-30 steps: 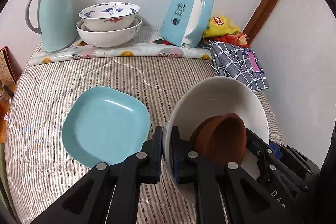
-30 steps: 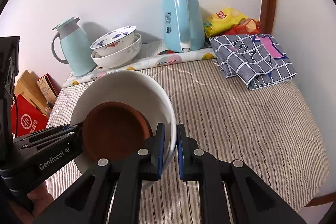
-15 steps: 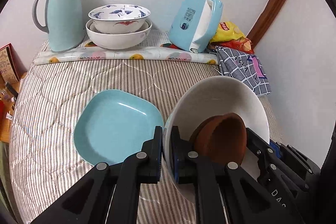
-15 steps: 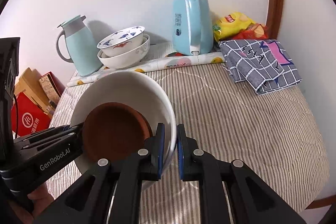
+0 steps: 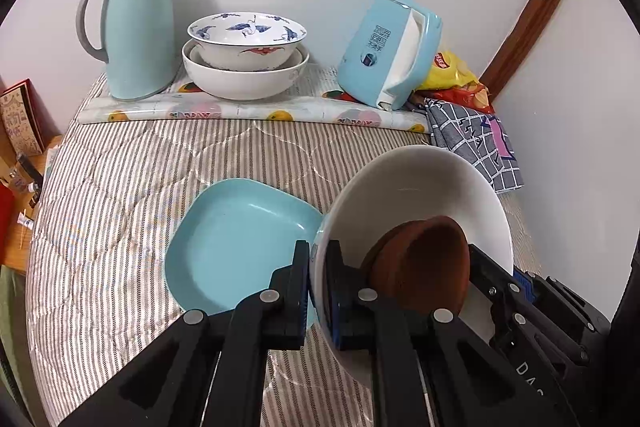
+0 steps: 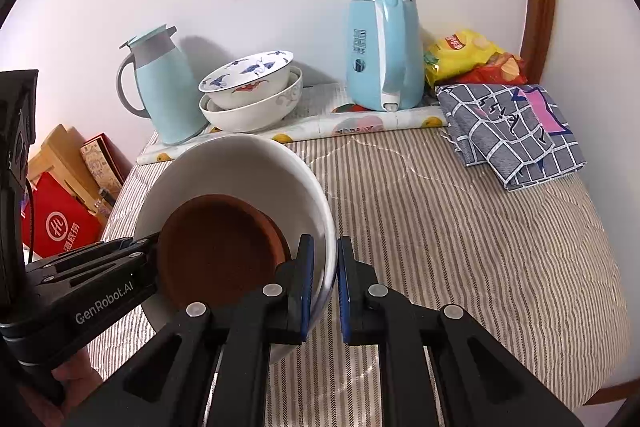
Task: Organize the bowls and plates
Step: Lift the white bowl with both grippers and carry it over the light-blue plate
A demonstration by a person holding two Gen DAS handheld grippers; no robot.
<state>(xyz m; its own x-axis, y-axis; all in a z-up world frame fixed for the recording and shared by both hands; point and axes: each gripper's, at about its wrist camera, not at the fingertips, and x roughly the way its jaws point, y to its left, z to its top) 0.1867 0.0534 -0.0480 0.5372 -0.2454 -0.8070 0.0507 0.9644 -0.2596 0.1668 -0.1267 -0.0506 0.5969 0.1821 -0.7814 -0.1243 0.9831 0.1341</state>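
both grippers carry the white bowl above the striped bed, each set of jaws nipped narrow on an opposite rim: left gripper, right gripper. two grips likely steady the brown dish inside. the bowl is round, with no long axis, its mouth tilted up toward the cameras, beside the blue plate.

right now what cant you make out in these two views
- Left wrist: white bowl hides the bed beneath it; its near rim sits behind the left tool.
- Right wrist: teal plate unseen, behind the bowl.
- Brown dish underside hidden in both.
- Kettle label too small.
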